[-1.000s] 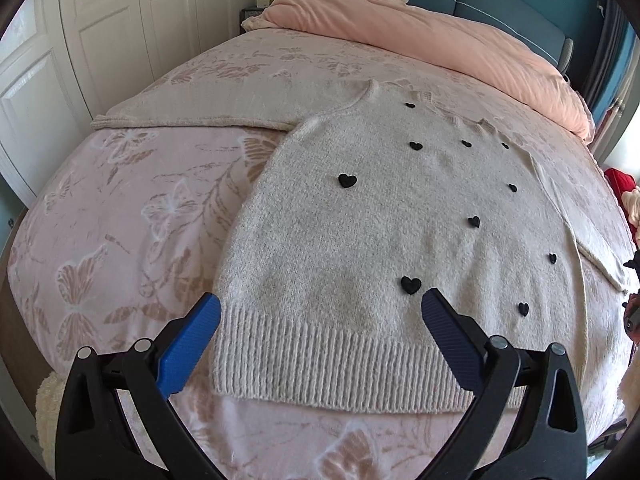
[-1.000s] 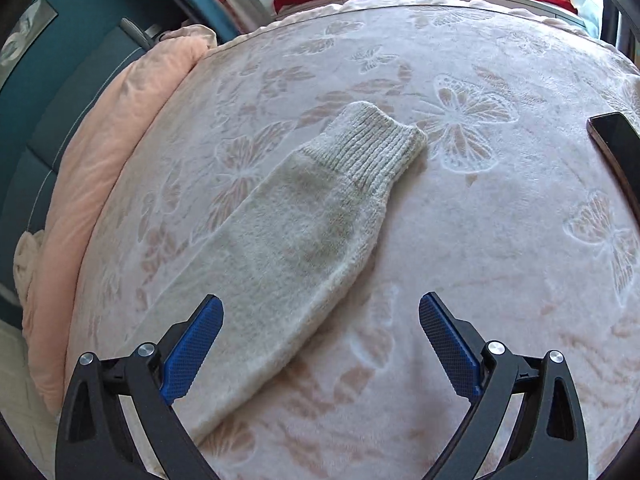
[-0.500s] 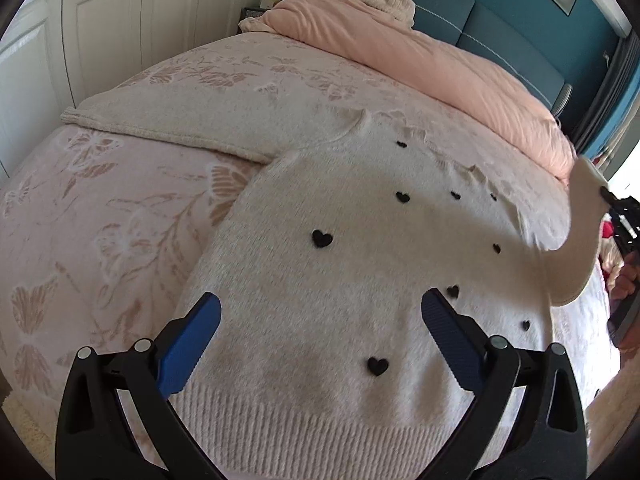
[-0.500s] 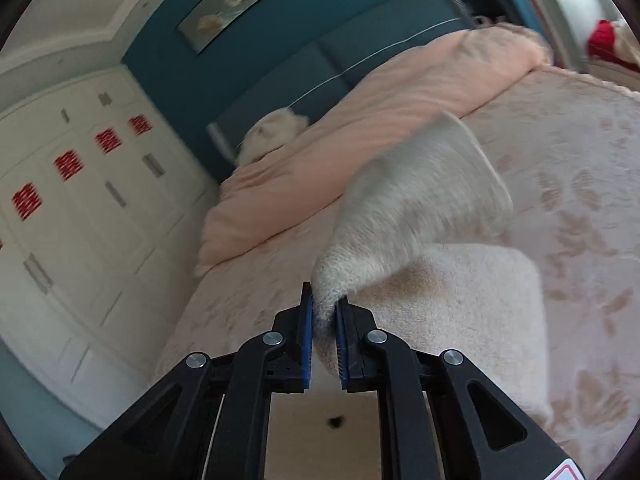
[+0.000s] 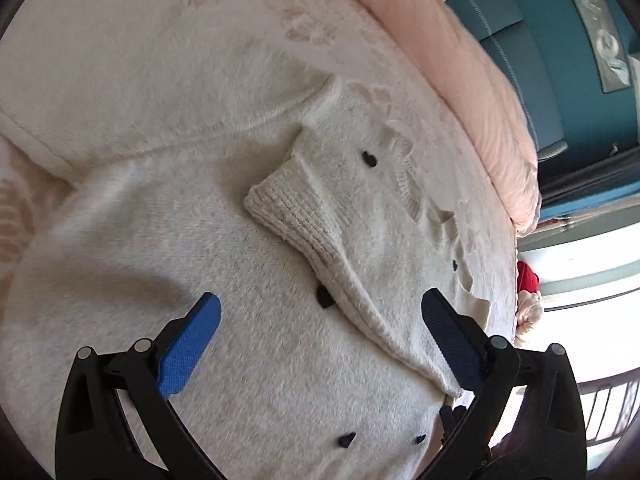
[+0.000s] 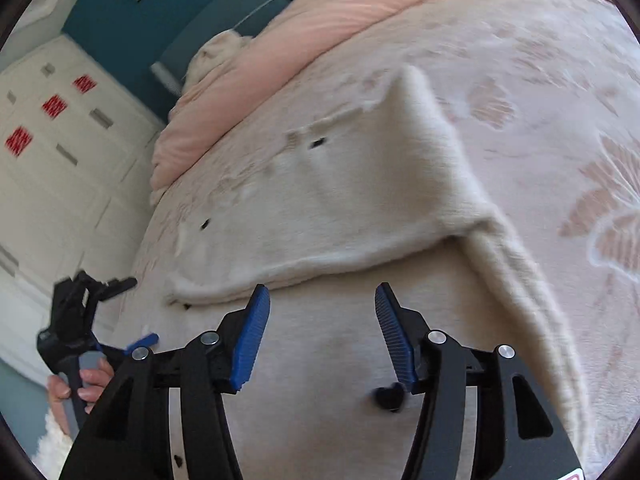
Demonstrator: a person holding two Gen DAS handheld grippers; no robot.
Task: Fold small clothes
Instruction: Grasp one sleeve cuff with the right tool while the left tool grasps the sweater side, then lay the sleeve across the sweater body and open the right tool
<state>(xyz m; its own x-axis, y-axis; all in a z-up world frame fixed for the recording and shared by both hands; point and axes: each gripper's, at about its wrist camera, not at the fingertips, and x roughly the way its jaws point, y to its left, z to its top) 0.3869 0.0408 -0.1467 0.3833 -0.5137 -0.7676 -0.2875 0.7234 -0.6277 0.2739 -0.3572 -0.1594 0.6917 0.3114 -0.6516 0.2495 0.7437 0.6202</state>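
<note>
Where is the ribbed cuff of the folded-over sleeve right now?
In the left wrist view the ribbed cuff lies near centre frame on the cream sweater's chest, beyond the open left gripper, with a black heart further up towards the neckline.

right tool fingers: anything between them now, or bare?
Nothing is gripped. The right tool is opening, with only flat sweater body below the gap, in the right wrist view. The folded sleeve lies just beyond its tips.

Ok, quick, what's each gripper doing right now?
Left gripper: open, holding nothing, over the sweater.
Right gripper: fingers opening, nothing between them; folded sleeve lies ahead.
</note>
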